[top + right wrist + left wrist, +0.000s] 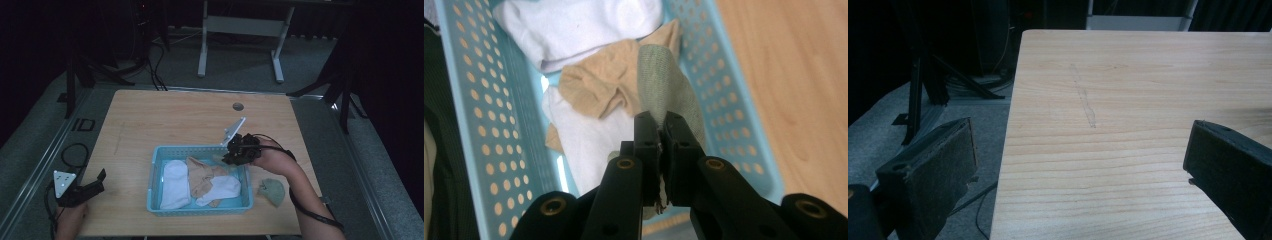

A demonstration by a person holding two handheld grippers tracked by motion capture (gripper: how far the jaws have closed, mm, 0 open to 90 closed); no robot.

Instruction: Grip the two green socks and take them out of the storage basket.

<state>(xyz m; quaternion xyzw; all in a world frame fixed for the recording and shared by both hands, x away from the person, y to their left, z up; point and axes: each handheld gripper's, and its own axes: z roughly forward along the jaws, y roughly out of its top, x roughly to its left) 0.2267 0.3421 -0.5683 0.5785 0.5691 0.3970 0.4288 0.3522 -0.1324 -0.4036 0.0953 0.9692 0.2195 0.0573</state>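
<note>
A light blue perforated basket (156, 177) stands on the wooden table near its front edge. Inside lie a white sock (175, 182), a beige sock (202, 180) and a second white sock (220, 189). My right gripper (227, 156) hovers over the basket's far right corner. In the right gripper view the right gripper (660, 120) is shut on a grey-green sock (664, 85), which hangs down above the basket (484, 125) and the beige sock (599, 90). My left gripper (100, 181) rests at the table's front left corner, open, with bare wood between its jaws (1080, 160).
Another grey-green sock (271, 191) lies on the table just right of the basket. A round cable hole (238, 106) sits near the far edge. Table legs and dark stands are on the floor beyond the table.
</note>
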